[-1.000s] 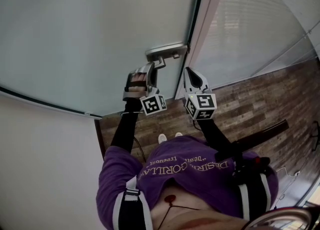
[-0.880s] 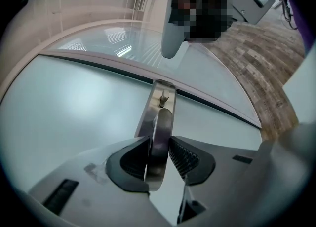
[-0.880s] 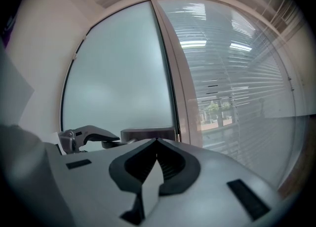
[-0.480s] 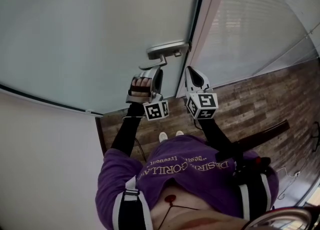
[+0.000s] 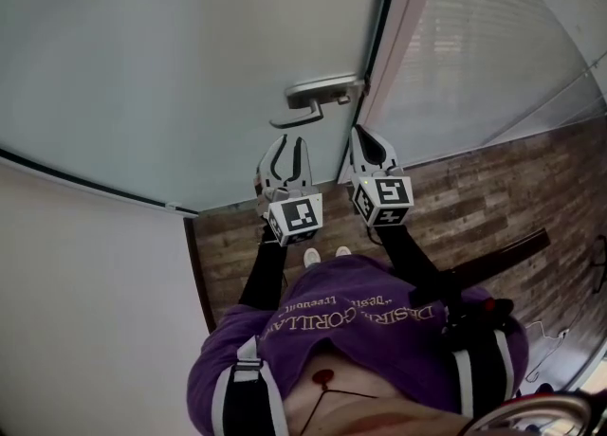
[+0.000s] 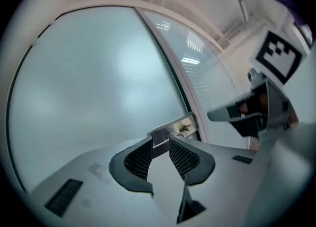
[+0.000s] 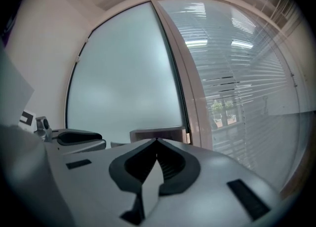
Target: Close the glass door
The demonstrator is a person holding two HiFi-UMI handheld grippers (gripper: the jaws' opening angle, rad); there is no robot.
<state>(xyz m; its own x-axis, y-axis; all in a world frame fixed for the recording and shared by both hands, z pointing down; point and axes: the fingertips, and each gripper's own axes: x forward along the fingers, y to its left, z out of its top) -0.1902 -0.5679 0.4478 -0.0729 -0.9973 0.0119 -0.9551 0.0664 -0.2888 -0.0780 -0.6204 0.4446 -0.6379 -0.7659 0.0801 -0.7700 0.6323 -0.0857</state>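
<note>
A person in a purple shirt (image 5: 360, 330) is standing at a frosted glass door (image 5: 190, 64), seen from a head camera looking steeply down. The door is filling the head view from 9 o'clock round to 12 o'clock. Its right edge is lying along a pale door frame (image 5: 403, 55), which is running up toward 1 o'clock. A metal lever handle (image 5: 318, 98) is sitting on the door beside that edge, just above the centre of the view.

The left gripper (image 5: 287, 145) is pointing at the door from just below the handle, at the handle's 7 o'clock, near it but not touching. Its own view shows the claw standing narrowly apart, with nothing pressed between the ribbed pads (image 6: 140, 157) and the handle plate showing just past the tips.

The right gripper (image 5: 362, 136) is hovering at the handle's 4 o'clock, in front of the frame. Its own view shows the claw closed tip to tip and holding nothing.

The two grippers are side by side, each carrying a marker cube (image 5: 294, 218). A window with blinds (image 5: 512, 36) is filling the view from 1 to 3 o'clock, and a wooden floor (image 5: 474, 197) is showing at 3 to 4 o'clock.
</note>
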